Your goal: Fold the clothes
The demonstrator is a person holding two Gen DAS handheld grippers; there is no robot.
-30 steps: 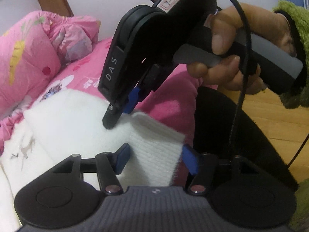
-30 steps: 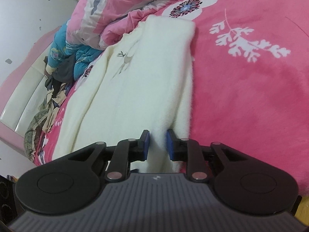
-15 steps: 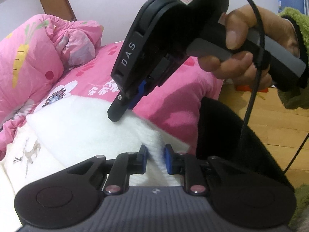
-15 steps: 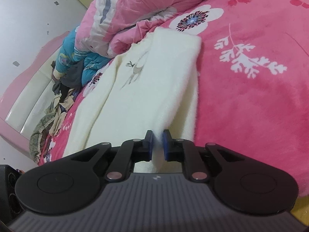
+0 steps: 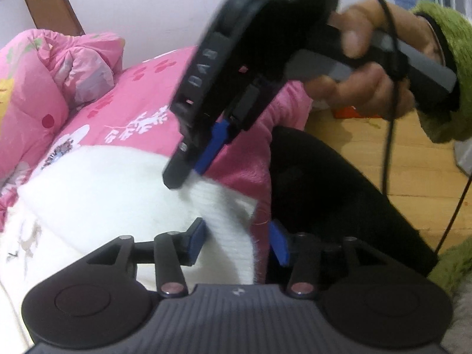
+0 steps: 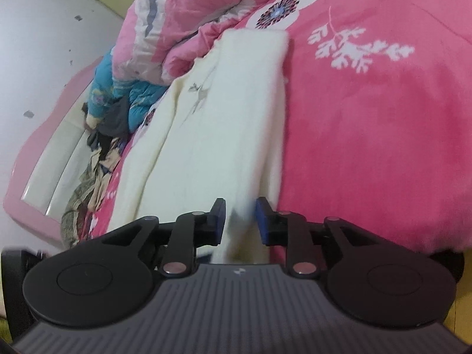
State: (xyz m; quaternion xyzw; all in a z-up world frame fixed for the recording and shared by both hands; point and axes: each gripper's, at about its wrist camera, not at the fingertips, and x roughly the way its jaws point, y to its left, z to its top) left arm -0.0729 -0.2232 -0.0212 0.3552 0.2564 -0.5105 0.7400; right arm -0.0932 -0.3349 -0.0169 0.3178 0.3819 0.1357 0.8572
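Note:
A cream white sweater (image 6: 236, 103) with a small deer print lies folded lengthwise on the pink bed cover (image 6: 368, 132). Its ribbed hem (image 5: 227, 224) sits between the blue pads of my left gripper (image 5: 237, 243); the jaws are opening and a gap shows on the right side. My right gripper (image 6: 240, 221) is also opening, with a blurred fold of the sweater loose between its pads. In the left wrist view the right gripper (image 5: 183, 177), held by a hand (image 5: 362, 88) in a green sleeve, rests its tip on the sweater just beyond the hem.
A bunched pink quilt (image 5: 38, 82) lies at the far side of the bed. A heap of mixed clothes (image 6: 100, 147) sits by the white and pink bed frame (image 6: 44, 183). The person's dark trouser leg (image 5: 330, 194) and wooden floor (image 5: 413, 177) are to the right.
Both grippers squeezed shut on the sweater half a second ago and have since spread apart. The right gripper has shifted a little along the sweater's edge.

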